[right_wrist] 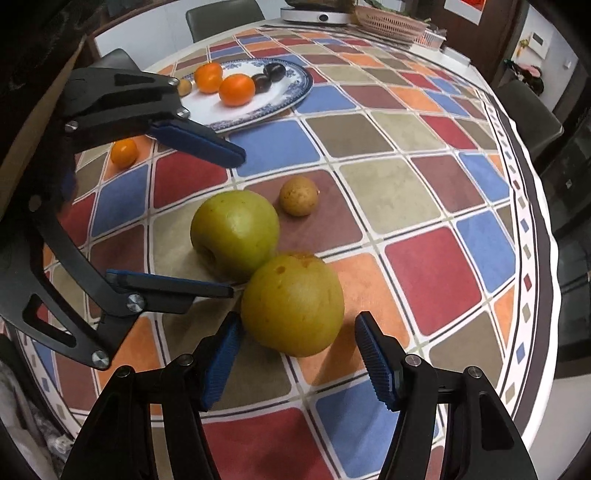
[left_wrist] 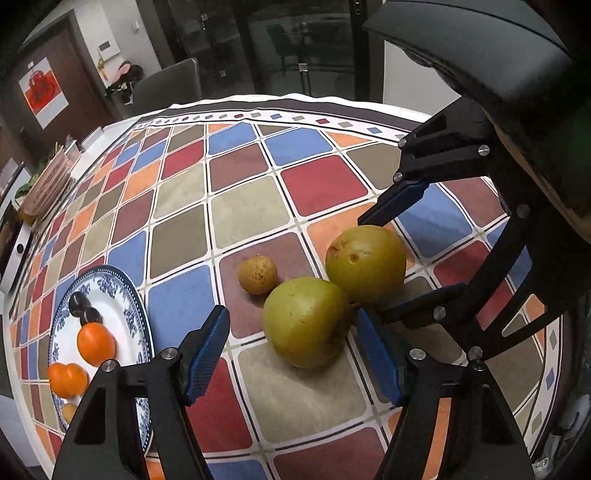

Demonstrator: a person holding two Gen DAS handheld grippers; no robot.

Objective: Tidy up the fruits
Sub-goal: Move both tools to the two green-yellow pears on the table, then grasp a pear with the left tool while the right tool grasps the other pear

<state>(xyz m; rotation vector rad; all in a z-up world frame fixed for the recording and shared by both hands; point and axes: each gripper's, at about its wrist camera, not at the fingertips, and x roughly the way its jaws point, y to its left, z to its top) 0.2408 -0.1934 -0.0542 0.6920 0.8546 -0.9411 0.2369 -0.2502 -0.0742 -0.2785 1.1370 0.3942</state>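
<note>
Two green-yellow pears touch each other on the checked tablecloth. My left gripper (left_wrist: 291, 354) is open, its fingers on either side of the near pear (left_wrist: 304, 323), which also shows in the right wrist view (right_wrist: 236, 232). My right gripper (right_wrist: 297, 360) is open around the other pear (right_wrist: 293, 304), seen in the left wrist view (left_wrist: 365, 264). A small brown fruit (left_wrist: 257, 275) lies beside them. A blue-and-white plate (left_wrist: 114, 295) holds oranges (left_wrist: 96, 341) and two dark plums (left_wrist: 79, 302). One orange (right_wrist: 124, 152) lies off the plate.
A woven basket (right_wrist: 391, 18) and a white device (right_wrist: 314, 16) stand at the table's far edge. Grey chairs (left_wrist: 168, 86) stand around the table. The table edge (right_wrist: 535, 258) curves along the right.
</note>
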